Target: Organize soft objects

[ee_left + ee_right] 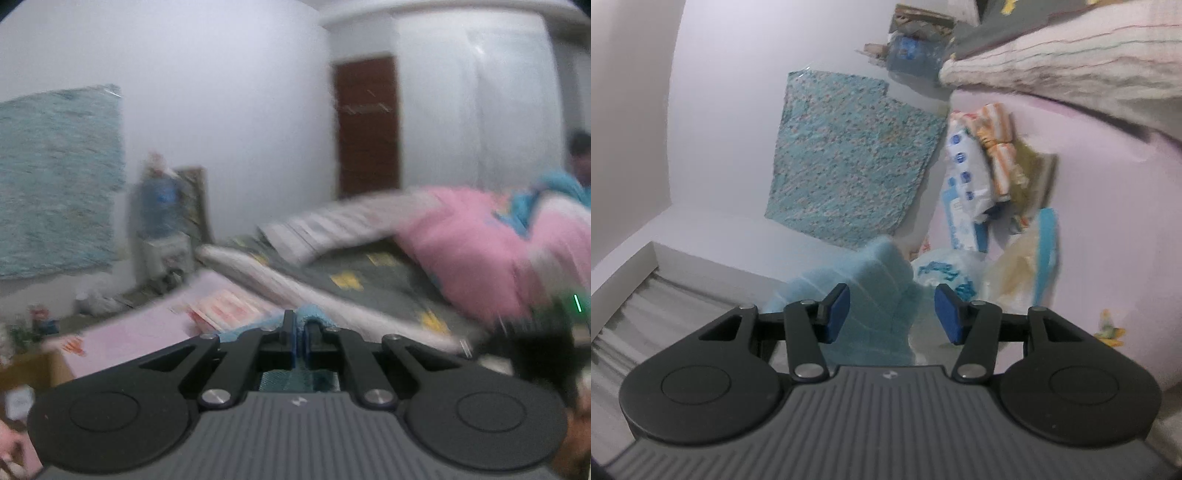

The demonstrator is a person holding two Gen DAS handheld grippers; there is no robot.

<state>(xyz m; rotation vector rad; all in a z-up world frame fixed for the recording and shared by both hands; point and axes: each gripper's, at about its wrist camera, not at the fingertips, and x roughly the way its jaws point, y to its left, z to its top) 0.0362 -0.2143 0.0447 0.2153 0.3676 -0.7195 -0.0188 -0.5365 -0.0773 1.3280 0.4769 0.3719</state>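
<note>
Left gripper is clamped tight on the blue fuzzy cloth — right gripper sits half open, cloth between its pads, not pinched.

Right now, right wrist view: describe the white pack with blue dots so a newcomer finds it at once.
Start at the pale pink sheet filling the right side. Beside its left edge lies a heap of packets; the white pack with blue dots is the long one nearest the teal patterned cloth on the wall. Its neighbour, the orange-striped bundle, has stripes, not dots.
</note>
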